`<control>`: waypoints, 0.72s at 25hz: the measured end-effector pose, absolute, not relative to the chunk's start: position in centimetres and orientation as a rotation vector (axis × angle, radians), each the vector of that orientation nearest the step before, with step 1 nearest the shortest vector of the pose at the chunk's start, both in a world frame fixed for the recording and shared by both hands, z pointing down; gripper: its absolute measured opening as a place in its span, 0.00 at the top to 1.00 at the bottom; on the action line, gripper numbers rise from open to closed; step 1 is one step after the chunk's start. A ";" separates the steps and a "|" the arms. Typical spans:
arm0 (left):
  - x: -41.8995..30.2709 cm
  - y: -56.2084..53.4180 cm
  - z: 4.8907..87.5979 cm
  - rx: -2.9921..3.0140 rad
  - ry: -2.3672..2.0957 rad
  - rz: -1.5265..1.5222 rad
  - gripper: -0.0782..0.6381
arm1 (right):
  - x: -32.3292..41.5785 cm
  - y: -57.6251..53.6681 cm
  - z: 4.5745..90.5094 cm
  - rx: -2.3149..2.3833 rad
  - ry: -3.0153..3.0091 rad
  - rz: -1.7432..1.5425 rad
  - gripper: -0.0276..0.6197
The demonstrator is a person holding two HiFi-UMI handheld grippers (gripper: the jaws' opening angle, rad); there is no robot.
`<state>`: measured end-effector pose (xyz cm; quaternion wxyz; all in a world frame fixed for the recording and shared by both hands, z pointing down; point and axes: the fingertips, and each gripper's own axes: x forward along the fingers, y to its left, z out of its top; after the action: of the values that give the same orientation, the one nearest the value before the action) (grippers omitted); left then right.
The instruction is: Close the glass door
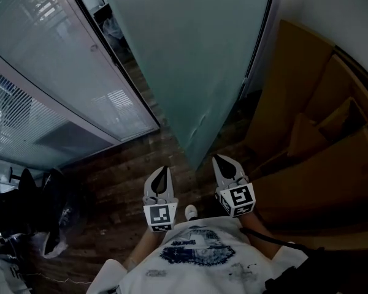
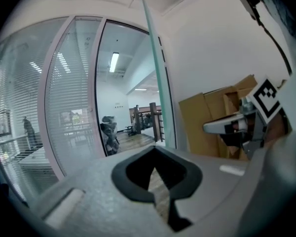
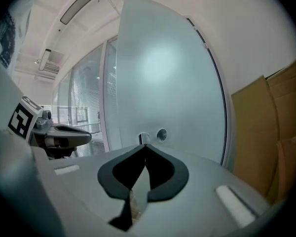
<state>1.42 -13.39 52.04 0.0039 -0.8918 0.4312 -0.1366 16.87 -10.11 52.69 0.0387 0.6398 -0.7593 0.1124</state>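
Door (image 1: 190, 54) stood swung open, thin edge facing you btwn both grippers, frosted face toward the cardboard boxes (image 1: 306, 133) on the right. Left gripper (image 1: 163, 173) and right gripper (image 1: 224, 163) were each pressed together w/ nothing pinched, prob. because a flat pane wants a push, not a grasp. You aimed the right one at the face near the round lock fitting (image 3: 161, 135), likely the best spot for leverage, far from the hinge.
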 end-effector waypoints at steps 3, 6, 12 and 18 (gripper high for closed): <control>2.1 -14.1 52.0 -2.764 1.407 -0.435 0.89 | 17.5 -11.5 52.9 1.904 -2.375 0.349 0.95; 2.5 -14.8 51.9 -2.731 1.469 -0.440 0.89 | 17.9 -12.7 53.1 1.847 -2.417 0.355 0.95; 2.3 -15.3 51.7 -2.651 1.609 -0.454 0.89 | 18.2 -14.8 53.3 1.725 -2.494 0.356 0.95; 1.8 -14.8 52.1 -2.566 1.772 -0.480 0.89 | 17.8 -16.2 54.8 1.566 -2.533 0.358 0.93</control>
<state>1.75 -14.84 52.14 -0.0066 -0.8133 0.5616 -0.1520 17.80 -16.21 54.83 0.0709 0.5209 -0.8423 0.1189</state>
